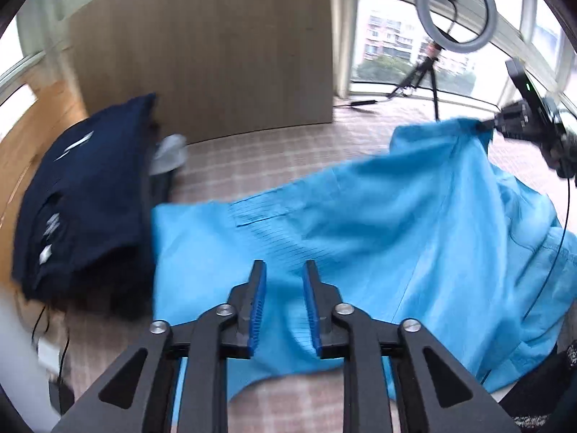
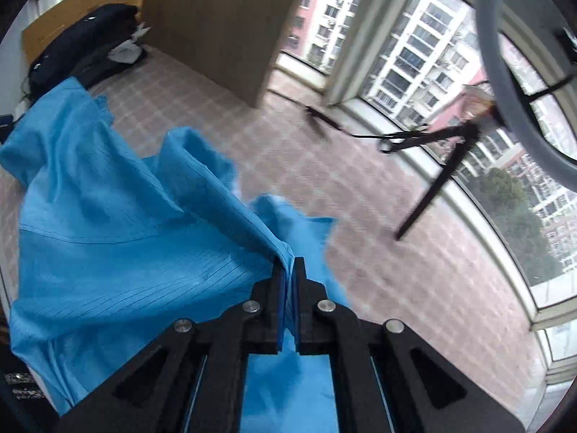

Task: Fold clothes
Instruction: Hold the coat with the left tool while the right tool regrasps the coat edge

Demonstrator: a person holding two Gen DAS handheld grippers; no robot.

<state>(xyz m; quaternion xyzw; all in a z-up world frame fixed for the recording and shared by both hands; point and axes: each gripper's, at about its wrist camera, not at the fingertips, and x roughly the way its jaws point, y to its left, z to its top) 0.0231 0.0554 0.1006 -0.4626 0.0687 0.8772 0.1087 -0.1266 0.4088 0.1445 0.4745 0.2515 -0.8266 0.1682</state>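
A light blue striped garment (image 1: 360, 238) lies spread over the checked surface (image 1: 274, 158). My left gripper (image 1: 284, 270) is open, its blue-padded jaws apart just above the cloth near its lower edge. My right gripper (image 2: 288, 265) is shut on a fold of the blue garment (image 2: 119, 238) and lifts it, so the cloth drapes down to the left. The right gripper also shows in the left wrist view (image 1: 485, 125), holding the garment's raised far corner.
A pile of dark navy clothes (image 1: 86, 195) lies at the left, with a pale item (image 1: 169, 151) beside it. A wooden panel (image 1: 216, 47) stands behind. A ring light on a tripod (image 1: 456, 11) stands by the windows (image 2: 414, 54). A black cable (image 1: 562, 223) hangs at right.
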